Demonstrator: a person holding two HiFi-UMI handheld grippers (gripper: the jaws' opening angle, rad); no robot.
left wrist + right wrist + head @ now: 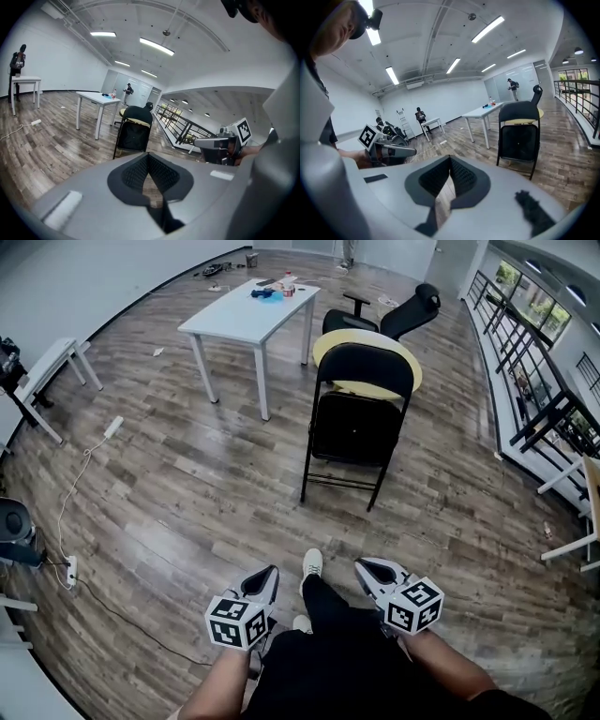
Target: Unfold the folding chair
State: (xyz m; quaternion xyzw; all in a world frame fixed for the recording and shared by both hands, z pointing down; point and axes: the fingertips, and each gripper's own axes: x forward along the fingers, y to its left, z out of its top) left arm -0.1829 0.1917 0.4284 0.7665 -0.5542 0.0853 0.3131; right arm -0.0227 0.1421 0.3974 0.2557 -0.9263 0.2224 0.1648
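Observation:
The black folding chair (359, 423) stands folded and upright on the wood floor, well ahead of me. It also shows in the left gripper view (135, 133) and the right gripper view (519, 133). My left gripper (269, 574) and right gripper (367, 566) are held low near my legs, side by side, both pointing toward the chair and far short of it. Each is shut with nothing between its jaws (148, 154) (450, 158). Each gripper view also catches the other gripper: the right one (220, 143), the left one (389, 150).
A round yellow table (413, 369) and a black office chair (398, 320) stand right behind the folding chair. A white table (248, 310) is to its left. A railing (525, 399) runs along the right. A power strip and cable (112, 426) lie on the floor at left.

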